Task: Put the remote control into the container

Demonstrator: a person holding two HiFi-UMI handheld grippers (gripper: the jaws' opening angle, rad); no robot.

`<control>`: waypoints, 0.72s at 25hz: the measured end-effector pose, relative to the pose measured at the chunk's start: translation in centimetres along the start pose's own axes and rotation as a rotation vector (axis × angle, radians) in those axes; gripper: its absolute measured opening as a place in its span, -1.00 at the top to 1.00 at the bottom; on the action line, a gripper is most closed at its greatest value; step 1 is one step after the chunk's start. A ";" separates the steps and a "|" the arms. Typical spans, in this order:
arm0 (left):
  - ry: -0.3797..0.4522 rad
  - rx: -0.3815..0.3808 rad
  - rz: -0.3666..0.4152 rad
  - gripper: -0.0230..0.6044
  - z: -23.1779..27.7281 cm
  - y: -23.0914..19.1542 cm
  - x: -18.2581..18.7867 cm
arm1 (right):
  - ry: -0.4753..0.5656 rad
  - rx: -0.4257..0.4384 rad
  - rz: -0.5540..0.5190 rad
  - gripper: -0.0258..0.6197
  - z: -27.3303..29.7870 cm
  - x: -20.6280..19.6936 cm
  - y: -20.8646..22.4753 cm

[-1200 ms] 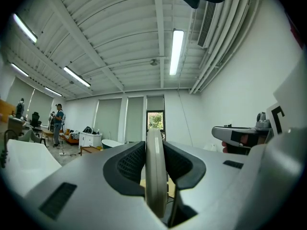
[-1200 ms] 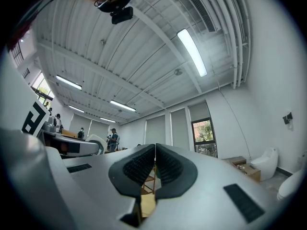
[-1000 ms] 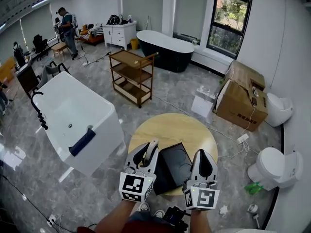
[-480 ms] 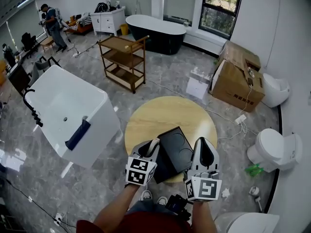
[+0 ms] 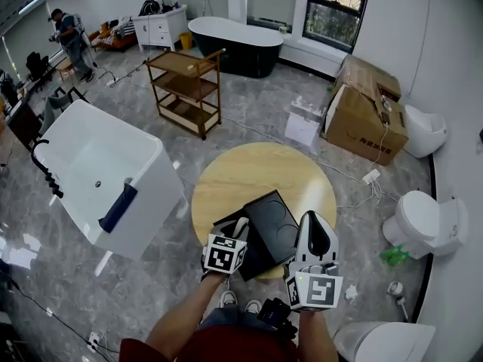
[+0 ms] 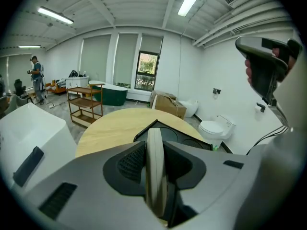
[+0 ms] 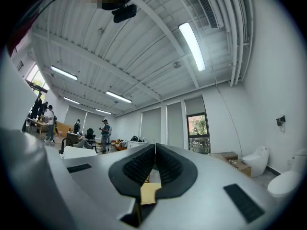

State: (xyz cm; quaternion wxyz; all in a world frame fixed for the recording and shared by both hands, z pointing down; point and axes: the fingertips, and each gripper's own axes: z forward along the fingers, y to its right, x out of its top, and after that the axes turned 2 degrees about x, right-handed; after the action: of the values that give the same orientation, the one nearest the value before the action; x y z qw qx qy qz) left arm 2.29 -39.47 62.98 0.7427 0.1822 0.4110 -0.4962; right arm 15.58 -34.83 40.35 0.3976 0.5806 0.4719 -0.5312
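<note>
Off-white remote control [image 6: 154, 150] sits edge-on betw. the pads of the left gripper [image 5: 238, 228], clamped, w/ its tip poking out past the jaws. Just ahead of and below that tip is the black container [image 5: 266, 216], on the round wooden table [image 5: 256, 173]. The remote is over the container's near edge, not inside yet. Right gripper [image 7: 153, 163] hangs just right of the left one, jaws pressed together w/ nothing in them, nose tipped up toward the ceiling. The container's right corner lies about under it.

Looks like the carry step, nearly done. Next move calls for the left gripper to dip lower over the tray, then let go w/o the remote catching the rim.

Hard to make out: the remote's buttons, its rear end (buried in the jaws), the container's depth. Tan patch below the right pads is prob. table, can't say.
</note>
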 end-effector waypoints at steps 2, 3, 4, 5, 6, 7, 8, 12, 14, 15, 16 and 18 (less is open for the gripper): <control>-0.037 0.005 -0.008 0.57 0.8 -0.2 -1.0 | -0.002 0.000 -0.001 0.85 0.0 -0.1 -0.1; -0.055 0.009 -0.008 0.57 1.2 -0.2 -1.4 | -0.001 0.000 -0.002 0.85 0.0 0.0 -0.1; -0.073 0.012 -0.008 0.57 1.6 -0.3 -1.8 | 0.002 0.001 -0.003 0.85 0.1 0.0 -0.1; -0.090 0.014 -0.010 0.57 1.9 -0.3 -2.2 | 0.004 0.003 -0.004 0.85 0.1 0.1 -0.2; -0.105 0.016 -0.014 0.57 2.3 -0.4 -2.6 | 0.006 0.005 -0.006 0.85 0.1 0.2 -0.3; -0.119 0.017 -0.019 0.57 2.6 -0.4 -3.0 | 0.008 0.007 -0.006 0.85 0.1 0.3 -0.4; -0.131 0.019 -0.023 0.57 2.9 -0.4 -3.4 | 0.009 0.009 -0.007 0.85 0.1 0.3 -0.5; -0.172 0.020 -0.044 0.57 4.0 -0.5 -4.9 | 0.010 0.010 -0.015 0.85 -0.1 0.5 -0.6; -0.193 0.023 -0.051 0.57 4.5 -0.6 -5.8 | 0.010 0.008 -0.019 0.85 -0.1 0.5 -0.7; -0.205 0.026 -0.052 0.57 4.8 -0.7 -6.2 | 0.009 0.006 -0.021 0.85 -0.2 0.4 -0.7; -0.216 0.028 -0.052 0.57 4.9 -0.6 -6.5 | 0.008 0.003 -0.021 0.85 -0.2 0.4 -0.6; -0.234 0.032 -0.046 0.57 5.2 -0.6 -7.0 | 0.006 -0.001 -0.022 0.85 -0.3 0.3 -0.5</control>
State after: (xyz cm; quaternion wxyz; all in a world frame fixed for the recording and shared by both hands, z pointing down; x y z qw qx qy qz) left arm 2.79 -39.18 71.65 0.7710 0.1255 0.3175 -0.5376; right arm 15.18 -34.41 40.11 0.3907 0.5765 0.4798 -0.5336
